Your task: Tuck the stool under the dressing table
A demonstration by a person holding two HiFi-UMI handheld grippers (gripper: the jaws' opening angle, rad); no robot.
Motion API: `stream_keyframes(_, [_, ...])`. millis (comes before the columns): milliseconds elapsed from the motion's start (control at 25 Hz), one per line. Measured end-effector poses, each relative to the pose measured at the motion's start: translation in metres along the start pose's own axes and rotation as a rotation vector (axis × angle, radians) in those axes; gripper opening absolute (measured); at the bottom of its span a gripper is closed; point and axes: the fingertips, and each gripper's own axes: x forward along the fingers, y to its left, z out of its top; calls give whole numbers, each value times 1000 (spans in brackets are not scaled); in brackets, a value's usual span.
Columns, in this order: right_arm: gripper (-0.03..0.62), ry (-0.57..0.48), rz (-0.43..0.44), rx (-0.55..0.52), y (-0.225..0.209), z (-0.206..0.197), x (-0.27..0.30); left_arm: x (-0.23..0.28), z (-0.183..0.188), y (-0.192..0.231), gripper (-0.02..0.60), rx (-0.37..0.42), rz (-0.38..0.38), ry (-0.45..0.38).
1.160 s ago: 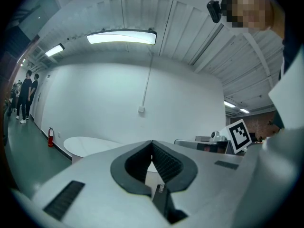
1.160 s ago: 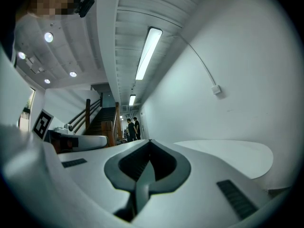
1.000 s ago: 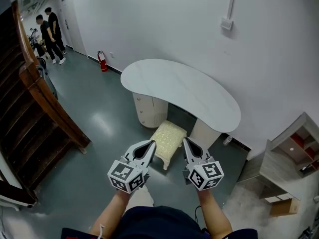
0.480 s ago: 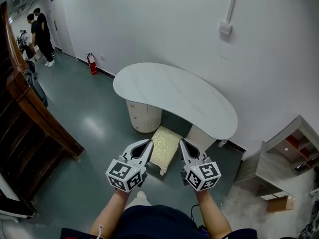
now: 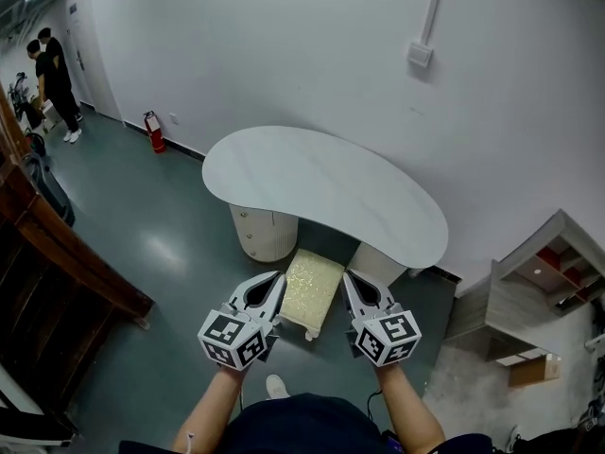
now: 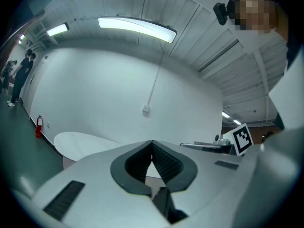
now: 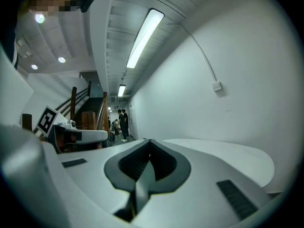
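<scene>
Head view: the left tool (image 5: 273, 279) and the right tool (image 5: 348, 278) are held side by side above the floor (image 5: 180, 253), each with its jaws closed tip to tip and nothing between them. The stool (image 5: 310, 287) — cream-topped, on short legs — stands on the floor between the two tools, its far end at the front edge of the white table (image 5: 321, 183), in the gap between the pedestals (image 5: 263, 233). Two people (image 5: 49, 74) stand well apart, at upper left.

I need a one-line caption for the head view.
Shut left gripper and shut right gripper hover by the cream stool at the white dressing table.
</scene>
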Motion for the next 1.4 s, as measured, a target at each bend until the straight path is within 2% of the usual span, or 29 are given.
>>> stream_keyframes(120, [9, 15, -14, -8, -2, -2, 8, 3, -2, 9, 12, -10, -26, 8])
stream_keyframes(360, [9, 53, -45, -95, 8, -13, 27, -1, -2, 34, 12, -33, -75, -13])
stream_keyframes(520, [9, 90, -66, -136, 9, -24, 38, 1, -15, 45, 12, -61, -91, 5])
stream_keyframes(680, [9, 119, -68, -126, 8, -37, 44, 4, -28, 46, 12, -58, -113, 34])
stream_keyframes(960, [9, 125, -89, -77, -9, -54, 54, 19, -49, 54, 12, -72, -109, 81])
stream_keyframes(1200, [9, 125, -95, -47, -24, -59, 64, 30, -60, 44, 12, -70, -191, 83])
stream_keyframes(1400, [9, 155, -72, -35, -30, -72, 70, 38, -73, 46, 12, -112, -204, 93])
